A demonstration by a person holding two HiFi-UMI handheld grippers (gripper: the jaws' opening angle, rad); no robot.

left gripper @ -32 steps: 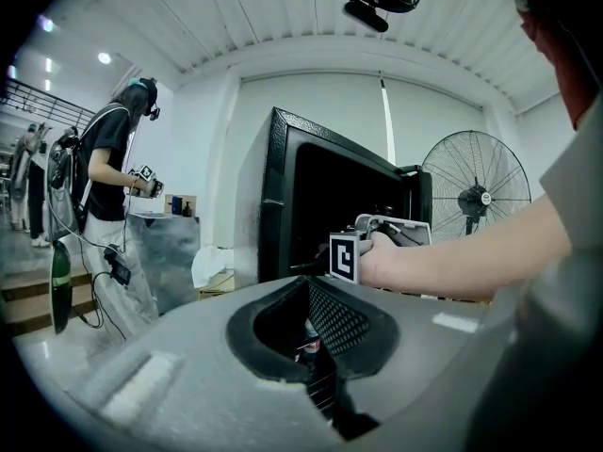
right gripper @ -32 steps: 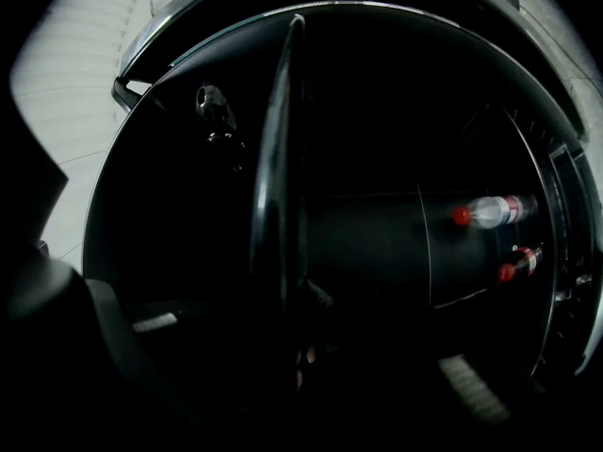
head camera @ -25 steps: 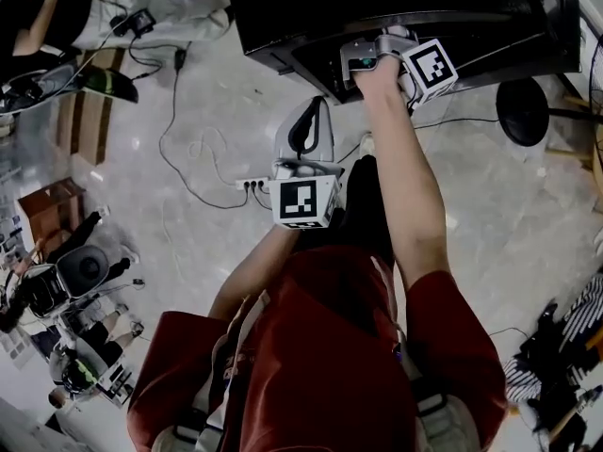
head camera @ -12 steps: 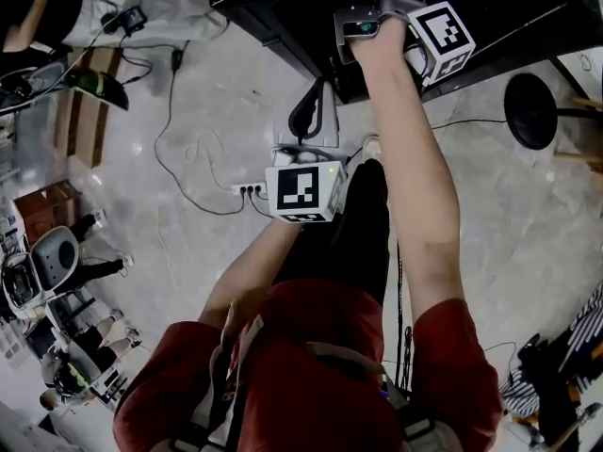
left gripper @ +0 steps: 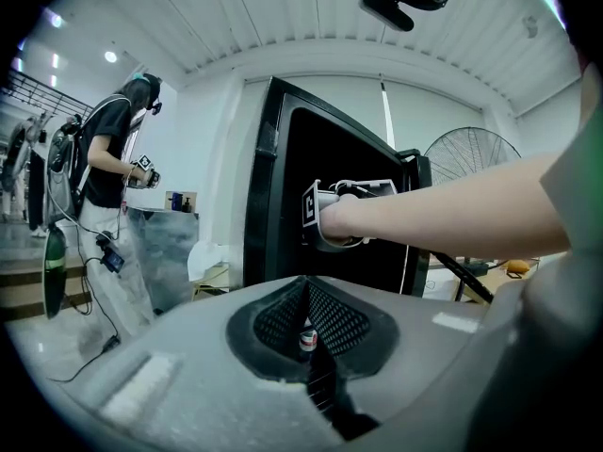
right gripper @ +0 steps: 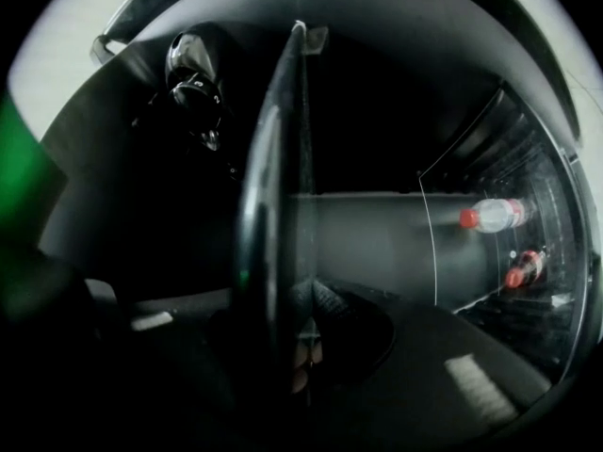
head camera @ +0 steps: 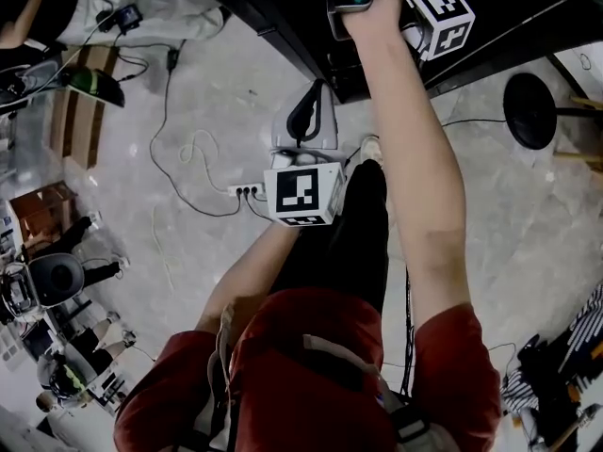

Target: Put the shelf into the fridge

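While the fridge (head camera: 509,8) stands open: the right arm (head camera: 415,158) stretches to 12 o'clock in the head view, so the right gripper (right gripper: 311,295) reaches inside the cabinet.
Shelf (right gripper: 268,205): a dark-rimmed clear pane, seen edge-on in the right gripper view. It runs from 12 o'clock down to the jaws and is already inside the fridge, with a grey inner wall behind it.
Right gripper: its jaws have just been opening. The shelf's edge lies between them, and the pads look clear of it, though that view is too dark to be sure.
Why held so: the bottles (right gripper: 490,215) at 3 o'clock appear to lie on their sides. I judge from this that the gripper is turned sideways, to pinch a flat-lying shelf from above and below.
Left gripper (left gripper: 306,295): jaws together on nothing. It is held low by the body, just toward 12 o'clock from the middle of the head view. It is probably kept back because one gripper is enough for the shelf, and there it is clear of the fridge front.
Stage: I judge this to be the release, with the shelf in or nearly in place. Its supports cannot be seen.
Risk: if one side is not on its support, the shelf could tip once let go.
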